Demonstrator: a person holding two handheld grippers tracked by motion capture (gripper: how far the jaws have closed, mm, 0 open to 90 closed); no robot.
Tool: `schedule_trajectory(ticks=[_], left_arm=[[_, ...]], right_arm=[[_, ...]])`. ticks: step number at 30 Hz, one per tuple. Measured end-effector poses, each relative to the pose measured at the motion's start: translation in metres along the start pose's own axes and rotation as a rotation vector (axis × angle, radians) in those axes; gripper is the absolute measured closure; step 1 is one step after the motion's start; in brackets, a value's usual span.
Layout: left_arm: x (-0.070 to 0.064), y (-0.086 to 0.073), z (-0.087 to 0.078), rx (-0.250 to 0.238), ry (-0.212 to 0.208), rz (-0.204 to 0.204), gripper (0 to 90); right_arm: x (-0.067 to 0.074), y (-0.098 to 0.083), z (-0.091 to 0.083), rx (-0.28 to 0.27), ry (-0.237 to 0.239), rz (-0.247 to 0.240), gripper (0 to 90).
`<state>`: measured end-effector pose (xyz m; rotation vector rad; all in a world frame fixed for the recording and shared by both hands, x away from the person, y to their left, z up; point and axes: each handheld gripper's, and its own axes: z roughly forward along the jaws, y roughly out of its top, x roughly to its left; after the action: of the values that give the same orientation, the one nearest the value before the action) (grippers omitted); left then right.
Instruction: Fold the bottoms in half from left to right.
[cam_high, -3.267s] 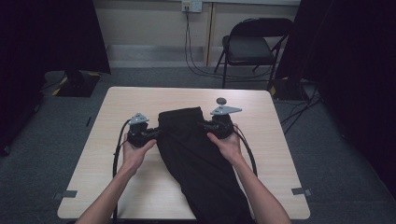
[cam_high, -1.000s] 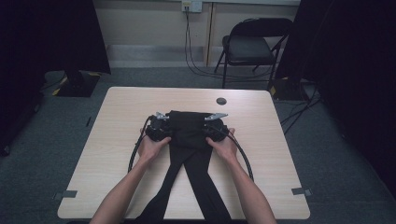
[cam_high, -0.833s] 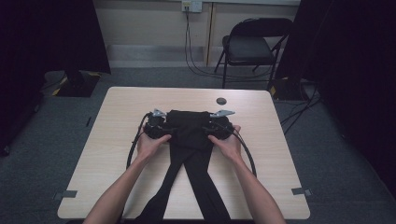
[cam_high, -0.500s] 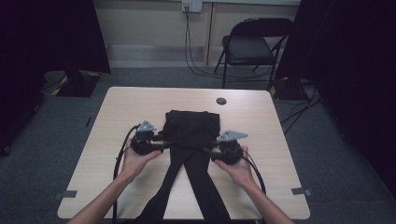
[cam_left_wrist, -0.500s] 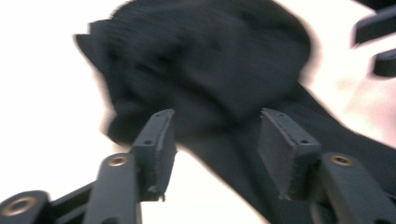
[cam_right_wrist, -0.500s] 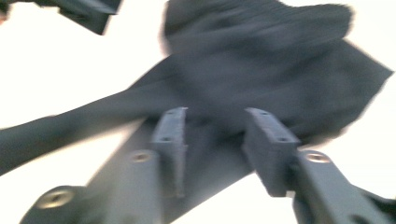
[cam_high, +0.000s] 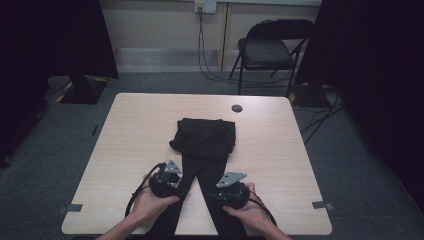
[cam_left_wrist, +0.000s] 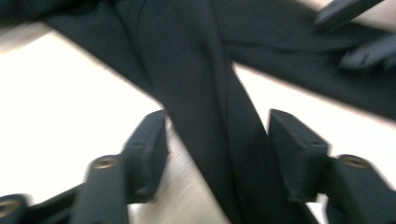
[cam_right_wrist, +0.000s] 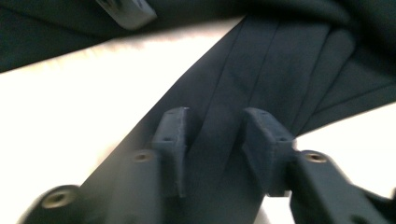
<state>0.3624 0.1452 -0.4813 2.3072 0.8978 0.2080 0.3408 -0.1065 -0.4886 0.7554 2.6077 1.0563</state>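
Down at the near edge of the pale wooden table (cam_high: 125, 135), I'm working both tools over the black fabric trousers (cam_high: 205, 137), whose top is folded back mid-table while the legs are running toward me. I'm hanging the left gripper (cam_left_wrist: 217, 156) wide apart astride one leg, clamping nothing. I'm keeping the right gripper (cam_right_wrist: 215, 140) part-way open over the other leg, probably lining up for another fold

High view looks down over the table (cam_high: 125, 145); gripper views sit close above black trousers (cam_high: 205, 137).
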Motion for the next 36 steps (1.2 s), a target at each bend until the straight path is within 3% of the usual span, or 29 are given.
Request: schedule_trajectory(ticks=[2,5,6,11,14,16,17,20,24,26,28,29,30,31,32,33,36], left_arm=[[-0.001,0.000,0.001,0.000,0.010,0.022,50.9],[-0.003,0.001,0.000,0.003,0.016,0.051,68.4],[-0.002,0.001,0.001,-0.004,0.012,0.051,76.7],[0.007,0.004,-0.002,-0.029,-0.008,0.030,81.7],[0.013,0.008,-0.008,-0.072,-0.007,0.005,81.7],[0.018,0.014,-0.017,-0.121,0.018,-0.003,81.7],[0.018,0.014,-0.017,-0.121,0.018,-0.003,81.7],[0.033,0.018,-0.029,-0.191,0.034,-0.051,81.6],[0.043,0.015,-0.032,-0.210,0.039,-0.075,81.5],[0.049,0.012,-0.033,-0.210,0.051,-0.085,80.6],[0.051,0.011,-0.033,-0.200,0.060,-0.116,75.8],[0.050,0.011,-0.033,-0.187,0.070,-0.125,69.2],[0.047,0.010,-0.035,-0.192,0.073,-0.106,65.3],[0.047,0.010,-0.035,-0.192,0.073,-0.106,62.0],[0.044,0.011,-0.037,-0.202,0.082,-0.097,58.6],[0.043,0.012,-0.041,-0.216,0.090,-0.092,58.6],[0.037,0.017,-0.056,-0.299,0.067,-0.087,58.2]], right_arm=[[-0.001,0.000,-0.001,-0.010,0.006,0.015,77.2],[-0.003,0.001,-0.003,-0.034,0.002,0.036,87.5],[-0.004,0.004,-0.007,-0.065,0.034,0.065,87.6],[-0.006,0.015,-0.016,-0.144,0.079,0.106,89.3],[-0.007,0.022,-0.019,-0.173,0.097,0.122,88.9],[-0.008,0.032,-0.020,-0.214,0.130,0.148,89.9],[-0.008,0.032,-0.020,-0.214,0.130,0.148,89.9],[0.002,0.052,-0.012,-0.243,0.171,0.141,89.9],[0.016,0.064,0.004,-0.231,0.211,0.114,89.8],[0.029,0.067,0.021,-0.195,0.234,0.079,88.1],[0.036,0.066,0.034,-0.164,0.249,0.067,81.6],[0.039,0.064,0.041,-0.144,0.246,0.058,75.0],[0.038,0.062,0.041,-0.134,0.245,0.061,69.0],[0.038,0.062,0.041,-0.134,0.245,0.061,69.0],[0.032,0.061,0.031,-0.154,0.233,0.078,63.2],[0.032,0.061,0.031,-0.154,0.233,0.078,63.2],[0.014,0.059,0.004,-0.206,0.192,0.105,65.3]])
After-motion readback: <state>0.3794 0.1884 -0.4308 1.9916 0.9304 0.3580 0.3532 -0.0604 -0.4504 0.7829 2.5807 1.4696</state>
